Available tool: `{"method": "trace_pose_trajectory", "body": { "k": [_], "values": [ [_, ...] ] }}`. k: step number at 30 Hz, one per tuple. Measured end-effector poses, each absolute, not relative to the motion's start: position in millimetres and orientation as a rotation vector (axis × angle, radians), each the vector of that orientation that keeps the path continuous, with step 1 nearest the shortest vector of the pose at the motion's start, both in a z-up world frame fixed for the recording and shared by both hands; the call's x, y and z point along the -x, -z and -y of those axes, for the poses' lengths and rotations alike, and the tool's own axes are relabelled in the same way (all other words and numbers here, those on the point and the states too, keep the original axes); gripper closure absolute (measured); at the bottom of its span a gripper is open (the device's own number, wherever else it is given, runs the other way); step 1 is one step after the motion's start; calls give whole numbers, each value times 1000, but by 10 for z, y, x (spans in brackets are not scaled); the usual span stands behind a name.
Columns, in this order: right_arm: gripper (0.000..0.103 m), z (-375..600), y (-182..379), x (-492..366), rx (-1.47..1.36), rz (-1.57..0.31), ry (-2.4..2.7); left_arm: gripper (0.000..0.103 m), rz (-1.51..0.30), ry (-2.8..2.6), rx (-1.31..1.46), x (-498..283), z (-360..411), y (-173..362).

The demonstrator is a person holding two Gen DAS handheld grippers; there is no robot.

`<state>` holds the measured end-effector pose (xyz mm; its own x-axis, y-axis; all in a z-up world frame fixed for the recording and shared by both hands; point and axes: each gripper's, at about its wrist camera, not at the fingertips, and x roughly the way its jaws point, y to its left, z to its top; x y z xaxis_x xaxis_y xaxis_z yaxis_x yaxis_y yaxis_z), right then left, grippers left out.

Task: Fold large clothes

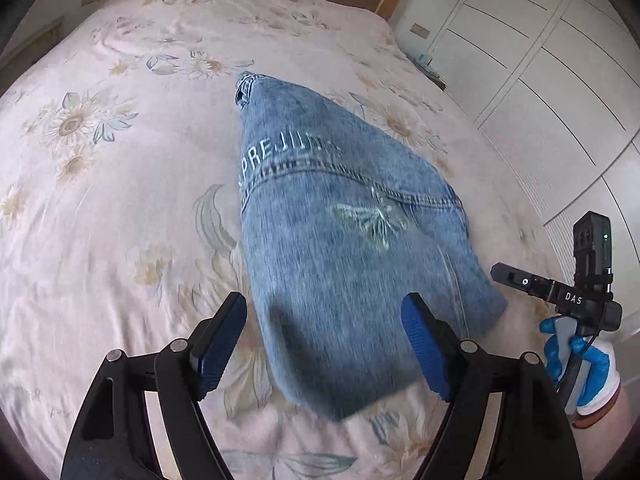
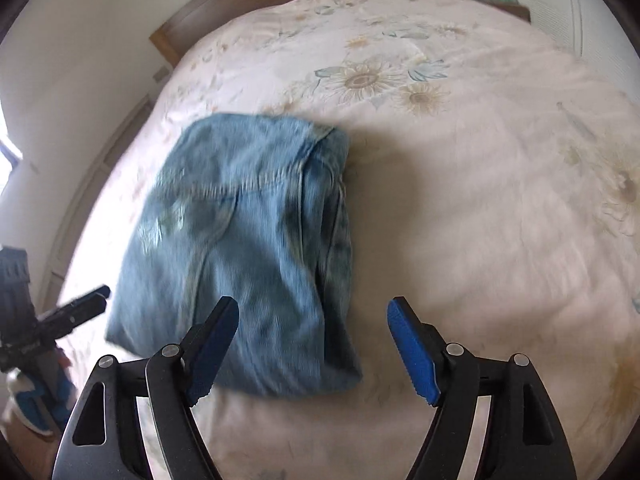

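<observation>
The folded garment of faded light-blue denim (image 1: pixel 352 248) lies flat on the pale floral bedspread (image 1: pixel 120 200) as a compact, roughly rectangular bundle, several layers thick. Its upper face shows a stitched yoke seam, pale block lettering above it that begins "PREJ", and a whitish butterfly-like print below. One far corner ends in a narrow, frayed-looking opening. In the right wrist view the same denim (image 2: pixel 248 248) shows its stacked fold edges along the right side — the layers lie slightly uneven there, near the bedspread's middle.

Two near downward views, shared jeans (image 1: pixel 340 248)
</observation>
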<state>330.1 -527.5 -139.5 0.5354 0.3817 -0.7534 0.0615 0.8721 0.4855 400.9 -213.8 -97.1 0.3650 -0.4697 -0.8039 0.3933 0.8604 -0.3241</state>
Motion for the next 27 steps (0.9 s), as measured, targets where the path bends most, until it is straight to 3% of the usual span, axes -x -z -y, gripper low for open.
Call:
{"method": "trace_pose_trajectory", "body": {
  "k": [6,8,10,15,19,20,21,23,25,27],
  "values": [
    [24,5306,1719,-3680,-613,-1095,-270,24,-1138,560,127,-4410,2144,1228],
    [22,5327,1853,-3761,-668,-1116,-295,14,-1163,586,154,-4505,2128,1330],
    [17,5318,1912,-3829,-689,-1120,-335,10,-1172,605,154,-4568,2126,1402],
    [17,5144,1902,-4041,-635,-1118,-429,9,-1187,627,159,-4685,2158,1501],
    [19,4989,1939,-4205,-623,-1115,-455,19,-1209,630,160,-4755,2247,1549],
    [21,4979,1947,-4230,-631,-1110,-461,24,-1212,638,169,-4767,2265,1558],
    [34,4976,1952,-4245,-638,-1106,-475,26,-1211,645,184,-4777,2258,1565],
    [40,4959,1993,-4250,-664,-1101,-507,36,-1205,672,226,-4781,2211,1569],
    [60,4973,2036,-4250,-723,-1086,-536,44,-1190,697,280,-4772,2128,1540],
    [68,4987,2064,-4232,-785,-1068,-559,52,-1174,715,314,-4753,2062,1492]
  ]
}}
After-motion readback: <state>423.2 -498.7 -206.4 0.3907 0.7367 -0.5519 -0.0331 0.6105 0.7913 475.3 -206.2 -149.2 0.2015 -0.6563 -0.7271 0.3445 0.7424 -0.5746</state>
